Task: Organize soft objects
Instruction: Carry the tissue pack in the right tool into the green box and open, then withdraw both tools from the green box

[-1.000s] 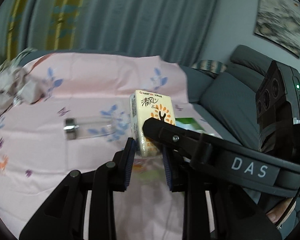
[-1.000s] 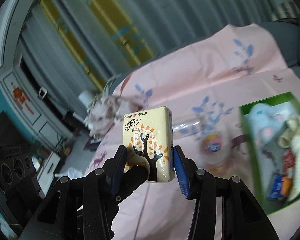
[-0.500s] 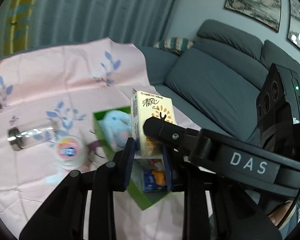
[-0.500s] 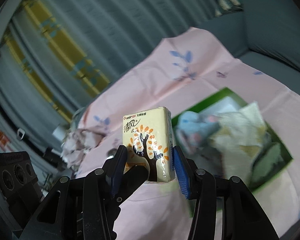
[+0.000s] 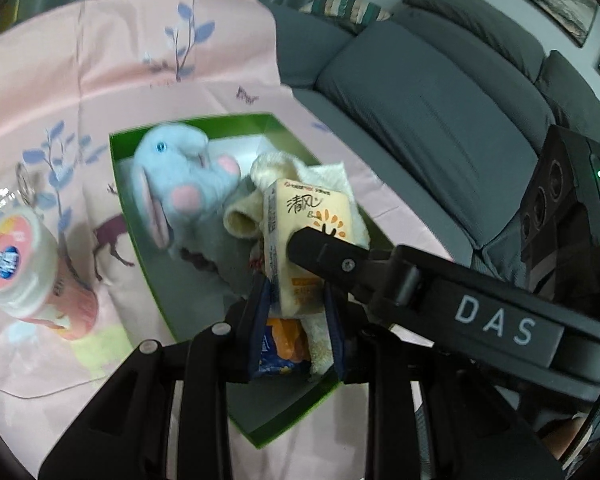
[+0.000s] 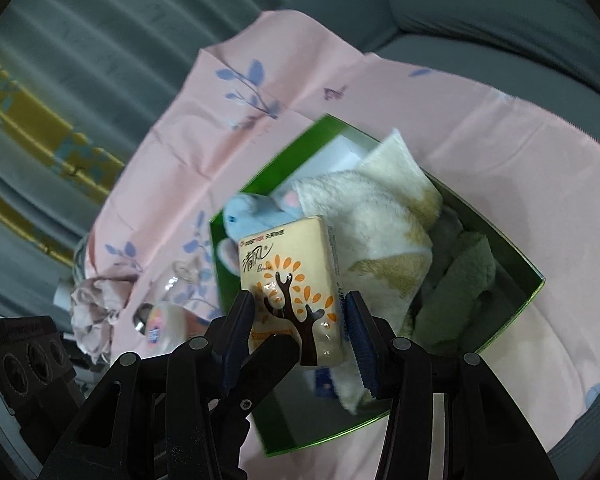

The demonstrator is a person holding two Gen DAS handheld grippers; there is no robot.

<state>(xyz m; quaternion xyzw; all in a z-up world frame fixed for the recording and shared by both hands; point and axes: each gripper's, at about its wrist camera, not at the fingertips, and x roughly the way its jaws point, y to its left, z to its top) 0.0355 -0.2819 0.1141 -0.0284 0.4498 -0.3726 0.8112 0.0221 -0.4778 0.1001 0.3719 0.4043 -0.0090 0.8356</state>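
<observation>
While both the left gripper (image 5: 296,312) and right gripper (image 6: 300,328) clamp the tissue pack (image 6: 292,280), lower it level into the green box (image 6: 532,280) beside the plush toy (image 5: 180,184).

The left gripper (image 5: 296,300) clamped the lower end of a cream tissue pack (image 5: 304,240) from both sides, and one finger of the right gripper (image 5: 332,252) pressed across its front. The pack hung above the green box (image 5: 148,264), which held a blue plush toy (image 5: 180,188) at its far end and cream cloths (image 5: 272,172) behind the pack. A pink-lidded jar (image 5: 16,264) stood left of the box on the pink cloth (image 5: 100,60).
</observation>
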